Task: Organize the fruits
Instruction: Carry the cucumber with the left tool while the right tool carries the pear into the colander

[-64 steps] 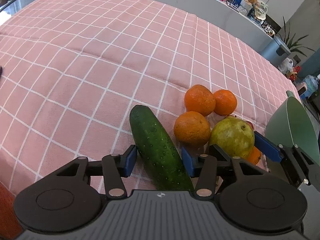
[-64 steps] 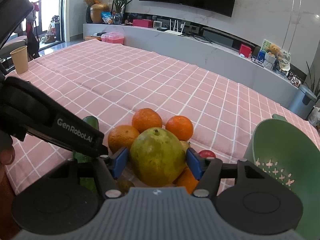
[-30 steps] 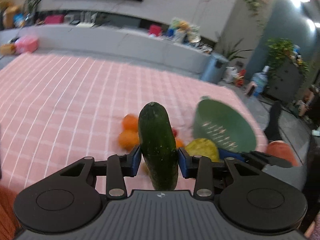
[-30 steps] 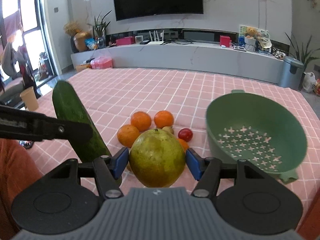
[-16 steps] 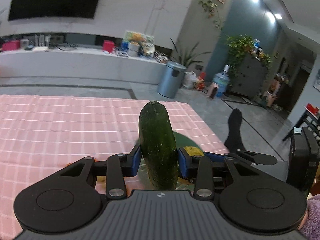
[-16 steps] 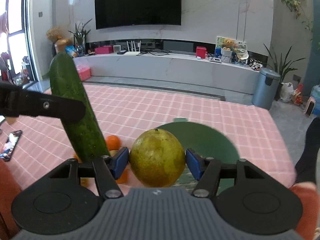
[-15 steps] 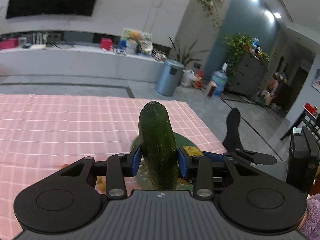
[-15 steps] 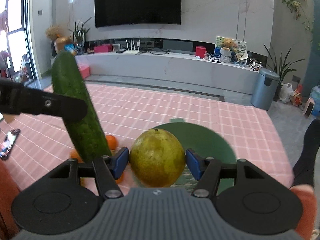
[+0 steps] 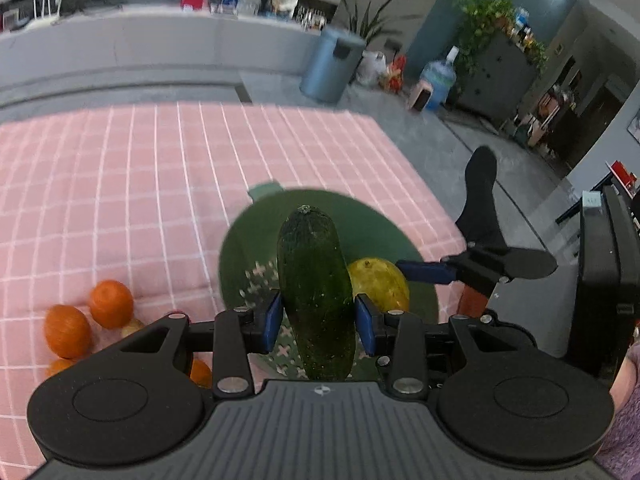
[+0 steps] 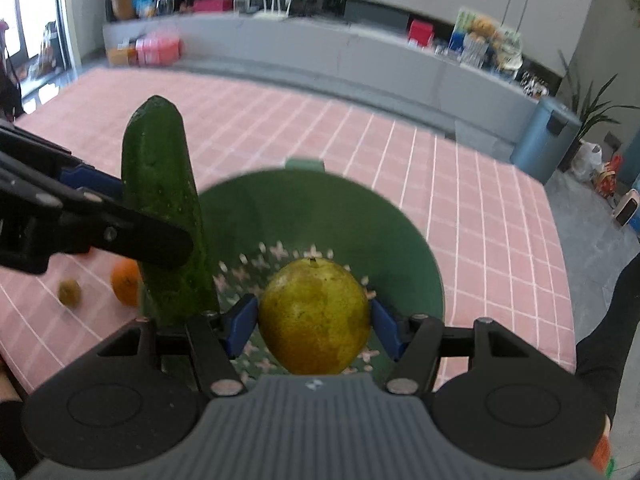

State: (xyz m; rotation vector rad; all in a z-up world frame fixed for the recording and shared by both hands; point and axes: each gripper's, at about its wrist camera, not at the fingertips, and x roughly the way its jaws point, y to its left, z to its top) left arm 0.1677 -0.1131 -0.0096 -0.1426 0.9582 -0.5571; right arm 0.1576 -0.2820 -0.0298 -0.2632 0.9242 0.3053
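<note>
Left gripper (image 9: 315, 323) jaws are gripping the cucumber (image 9: 314, 288), right gripper (image 10: 313, 323) jaws are clamping the pear (image 10: 314, 316), both hanging over the green colander (image 10: 384, 220); oranges (image 9: 88, 320) are sitting off left.

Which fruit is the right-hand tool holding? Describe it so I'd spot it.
Find the green colander on the pink checked cloth. Above it, the right gripper clamps a round yellow-green fruit, unlike the long dark cucumber beside it.
</note>
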